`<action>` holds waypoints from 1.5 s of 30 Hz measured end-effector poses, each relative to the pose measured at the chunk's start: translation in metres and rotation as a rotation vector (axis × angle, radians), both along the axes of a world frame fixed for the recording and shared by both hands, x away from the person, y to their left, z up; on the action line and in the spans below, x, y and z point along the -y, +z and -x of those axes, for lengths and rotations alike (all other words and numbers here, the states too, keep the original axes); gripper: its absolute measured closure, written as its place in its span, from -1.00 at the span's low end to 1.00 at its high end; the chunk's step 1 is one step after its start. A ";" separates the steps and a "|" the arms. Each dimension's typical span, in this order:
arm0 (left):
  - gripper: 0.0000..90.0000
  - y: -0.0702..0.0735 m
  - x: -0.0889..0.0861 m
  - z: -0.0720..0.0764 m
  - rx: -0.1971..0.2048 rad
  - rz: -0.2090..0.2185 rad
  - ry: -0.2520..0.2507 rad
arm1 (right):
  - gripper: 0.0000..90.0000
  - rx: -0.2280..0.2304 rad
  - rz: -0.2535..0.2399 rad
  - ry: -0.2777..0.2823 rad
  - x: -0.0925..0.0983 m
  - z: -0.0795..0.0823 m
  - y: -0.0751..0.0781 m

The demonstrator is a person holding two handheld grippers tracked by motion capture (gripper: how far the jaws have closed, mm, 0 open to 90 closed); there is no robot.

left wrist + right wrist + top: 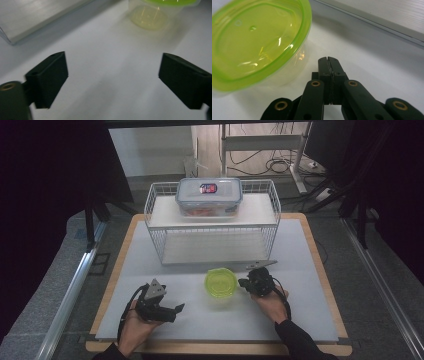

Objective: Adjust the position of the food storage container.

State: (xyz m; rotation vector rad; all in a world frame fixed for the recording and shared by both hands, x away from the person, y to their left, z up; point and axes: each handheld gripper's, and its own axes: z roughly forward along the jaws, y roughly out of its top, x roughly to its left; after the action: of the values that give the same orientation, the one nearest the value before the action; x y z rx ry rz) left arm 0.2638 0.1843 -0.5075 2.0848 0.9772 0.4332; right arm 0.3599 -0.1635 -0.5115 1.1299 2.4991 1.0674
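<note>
A small round clear container with a lime-green lid (220, 283) stands on the white mat near the table's middle. My right gripper (244, 282) lies just right of it, pointing toward it. In the right gripper view its jaws (328, 60) are pressed together with nothing between them, and the green lid (254, 42) sits close at the upper left, apart from the tips. My left gripper (177, 309) rests at the front left, aimed toward the container. Its jaws (112, 77) stand wide apart over bare mat, with the container (150, 17) farther ahead.
A white wire rack (212, 227) stands behind the container, with a clear lidded storage box (209, 196) on its upper shelf. The rack's lower shelf edge (387, 17) runs close behind the right gripper. The white mat (300, 320) covers the wooden table.
</note>
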 end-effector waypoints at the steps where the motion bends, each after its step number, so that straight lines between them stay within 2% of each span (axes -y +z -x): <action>1: -0.69 0.002 0.000 -0.003 0.003 0.000 -0.006 | 1.00 0.001 -0.006 -0.002 0.003 0.003 0.003; 3: -0.45 0.005 0.000 -0.008 0.015 0.006 -0.013 | 1.00 0.013 -0.020 0.005 0.007 0.009 0.008; 4: -0.16 0.008 0.000 -0.012 0.015 0.018 -0.018 | 1.00 0.027 -0.026 0.016 0.010 0.015 0.013; 5: -0.16 0.010 0.001 -0.015 0.014 0.025 -0.022 | 1.00 0.027 -0.026 0.016 0.010 0.015 0.013; 7: 0.08 0.014 0.003 -0.025 0.012 0.037 -0.031 | 1.00 0.033 -0.040 0.030 0.012 0.020 0.017; 8: 0.30 0.016 0.005 -0.031 0.014 0.043 -0.036 | 1.00 0.032 -0.049 0.038 0.014 0.026 0.020; 10: 0.48 0.020 0.010 -0.045 0.009 0.063 -0.048 | 1.00 0.026 -0.061 0.050 0.013 0.032 0.023; 11: 0.48 0.022 0.014 -0.052 0.010 0.067 -0.051 | 1.00 0.026 -0.061 0.050 0.013 0.032 0.023; 12: 0.56 0.023 0.017 -0.059 0.013 0.056 -0.058 | 1.00 0.022 -0.066 0.055 0.012 0.035 0.024; 14: 0.69 0.025 0.032 -0.081 0.011 0.070 -0.066 | 1.00 0.016 -0.071 0.080 0.009 0.044 0.025; 15: 0.71 0.025 0.032 -0.081 0.011 0.070 -0.066 | 1.00 0.016 -0.071 0.080 0.009 0.044 0.025; 16: 0.73 0.026 0.041 -0.095 0.007 0.070 -0.079 | 1.00 0.007 -0.077 0.094 0.007 0.050 0.025; 17: 0.74 0.026 0.041 -0.095 0.007 0.070 -0.079 | 1.00 0.007 -0.077 0.094 0.007 0.050 0.025; 20: 0.76 0.025 0.061 -0.116 -0.006 0.067 -0.094 | 1.00 -0.021 -0.083 0.124 0.001 0.058 0.023; 22: 0.76 0.025 0.064 -0.120 -0.013 0.065 -0.099 | 1.00 -0.025 -0.080 0.135 -0.001 0.060 0.023; 24: 0.76 0.024 0.073 -0.127 -0.028 0.080 -0.110 | 1.00 -0.032 -0.078 0.154 -0.006 0.062 0.021; 27: 0.76 0.021 0.081 -0.132 -0.049 0.065 -0.130 | 1.00 -0.042 -0.080 0.180 -0.013 0.064 0.020; 30: 0.76 0.017 0.085 -0.133 -0.074 0.049 -0.155 | 1.00 -0.041 -0.068 0.191 -0.018 0.063 0.018; 33: 0.78 0.014 0.086 -0.131 -0.086 0.046 -0.156 | 0.99 -0.042 -0.065 0.187 -0.018 0.062 0.017; 35: 0.79 0.013 0.085 -0.130 -0.099 0.061 -0.151 | 0.99 -0.045 -0.062 0.174 -0.016 0.060 0.017; 37: 0.79 0.014 0.083 -0.128 -0.102 0.046 -0.153 | 0.99 -0.045 -0.060 0.170 -0.015 0.060 0.017; 40: 0.79 0.013 0.080 -0.122 -0.115 0.060 -0.142 | 0.99 -0.043 -0.058 0.156 -0.013 0.058 0.017; 42: 0.78 0.013 0.075 -0.119 -0.121 0.041 -0.149 | 0.99 -0.045 -0.056 0.144 -0.011 0.056 0.017; 45: 0.78 0.010 0.071 -0.111 -0.136 0.072 -0.142 | 0.99 -0.047 -0.055 0.120 -0.006 0.050 0.016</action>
State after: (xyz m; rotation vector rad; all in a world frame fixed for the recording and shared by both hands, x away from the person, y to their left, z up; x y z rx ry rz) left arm 0.3749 0.1133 -0.4971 2.1236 0.9013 0.1828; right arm 0.3095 -0.1572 -0.4956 1.0426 2.6186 1.1605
